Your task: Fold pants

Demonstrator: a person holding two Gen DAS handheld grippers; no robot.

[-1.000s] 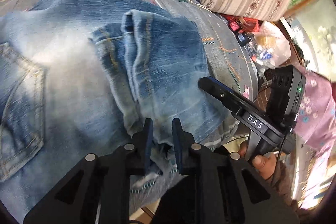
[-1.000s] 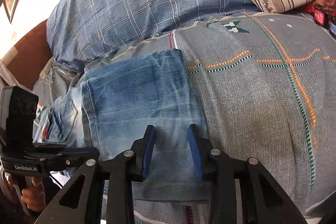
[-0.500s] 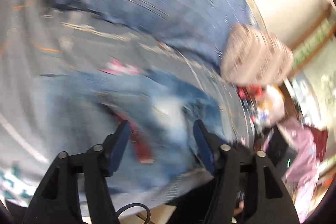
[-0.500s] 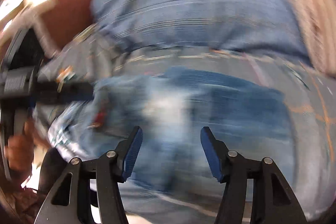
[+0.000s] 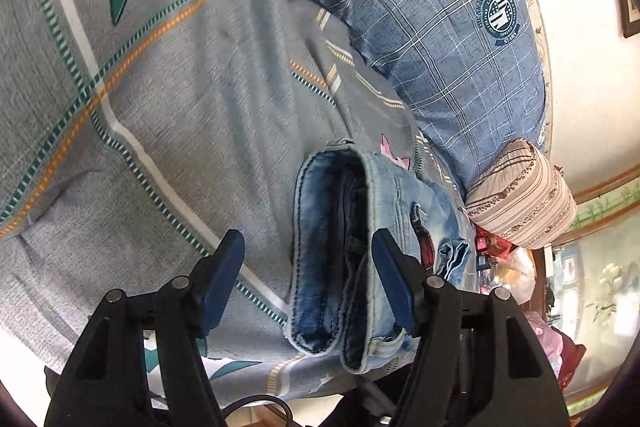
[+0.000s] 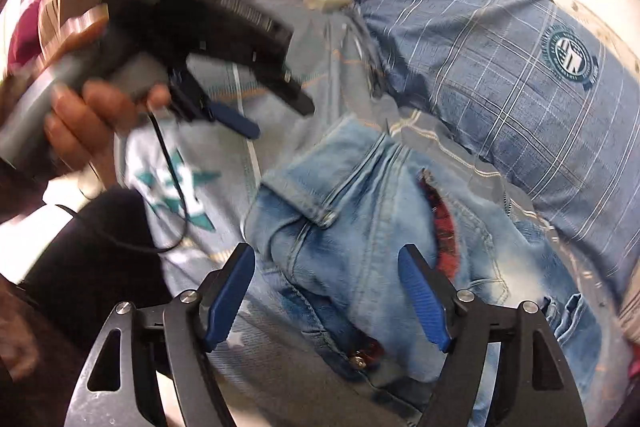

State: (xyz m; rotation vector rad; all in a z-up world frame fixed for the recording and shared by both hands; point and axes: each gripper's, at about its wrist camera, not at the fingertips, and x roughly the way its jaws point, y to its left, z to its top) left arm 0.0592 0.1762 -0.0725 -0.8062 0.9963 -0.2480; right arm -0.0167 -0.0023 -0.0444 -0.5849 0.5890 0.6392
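The light blue jeans (image 5: 340, 259) lie folded in a compact stack near the bed's front edge; the layered fold edges face the left wrist camera. They also show in the right wrist view (image 6: 360, 247), with the waistband, belt loop and a red patch on top. My left gripper (image 5: 308, 275) is open and empty, just in front of the stack's side. My right gripper (image 6: 326, 295) is open and empty, above the stack. The left gripper also shows in the right wrist view (image 6: 248, 95), held up in a hand at the upper left, apart from the jeans.
A grey bedspread (image 5: 160, 107) with orange and teal stripes covers the bed. A blue plaid pillow (image 5: 440, 27) and a striped beige pillow (image 5: 524, 199) lie behind the jeans. Clutter (image 5: 504, 259) sits beyond the bed at the right. The bed edge runs close below the jeans.
Both grippers have opened, let go of the jeans and pulled back and swung round. The jeans now lie folded in a smaller stack.
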